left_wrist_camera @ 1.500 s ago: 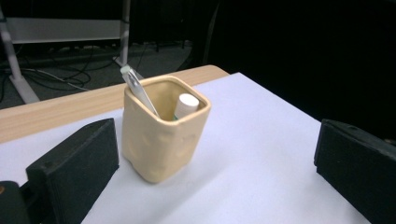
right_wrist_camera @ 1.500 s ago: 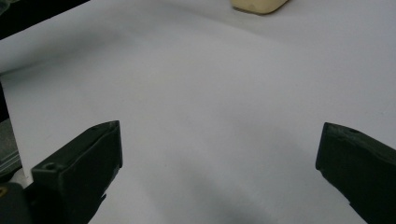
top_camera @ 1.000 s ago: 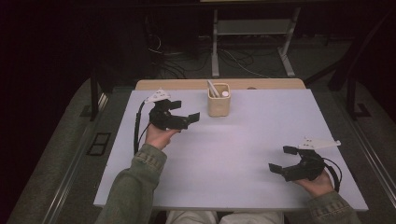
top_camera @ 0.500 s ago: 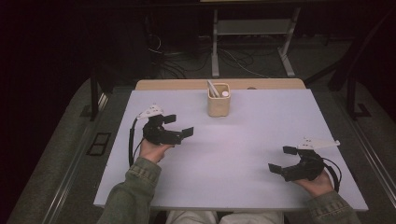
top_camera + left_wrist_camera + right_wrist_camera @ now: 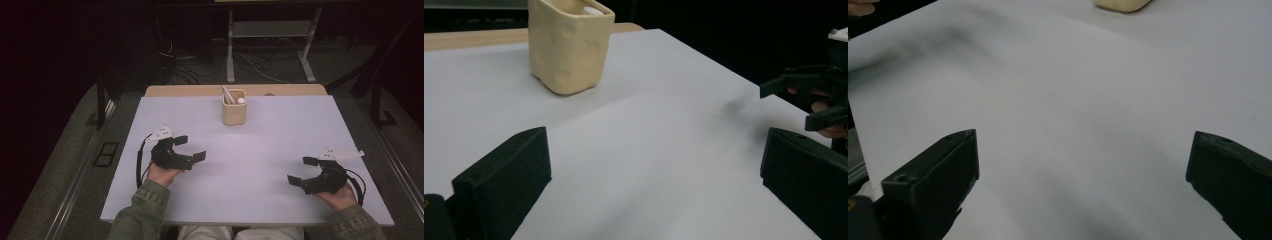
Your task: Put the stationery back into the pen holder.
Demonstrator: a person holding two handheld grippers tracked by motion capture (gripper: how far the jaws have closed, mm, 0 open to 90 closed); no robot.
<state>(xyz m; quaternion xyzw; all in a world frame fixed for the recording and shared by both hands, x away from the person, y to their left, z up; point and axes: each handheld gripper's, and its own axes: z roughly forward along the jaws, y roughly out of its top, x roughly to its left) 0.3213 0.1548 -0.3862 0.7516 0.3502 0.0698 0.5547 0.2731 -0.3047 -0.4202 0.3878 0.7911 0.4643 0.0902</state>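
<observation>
No text, label, brand, number or sign can be read anywhere in these views. The cream cup point(image 5: 234, 108) near the top centre of the high view has plain, dimpled walls, and the pale tabletop point(image 5: 260, 150) below it is unmarked.

A dim lab or recording room, set up for test work.

A plain white table point(image 5: 260, 165) stands alone on grey carpet, with loose cables point(image 5: 185, 67) trailing on the floor behind it and the metal legs of a bare stand point(image 5: 270, 45) beyond. A floor socket plate point(image 5: 106, 154) sits to one side. The surroundings fall off into darkness; nothing homely here but a cream cup point(image 5: 234, 107).
</observation>
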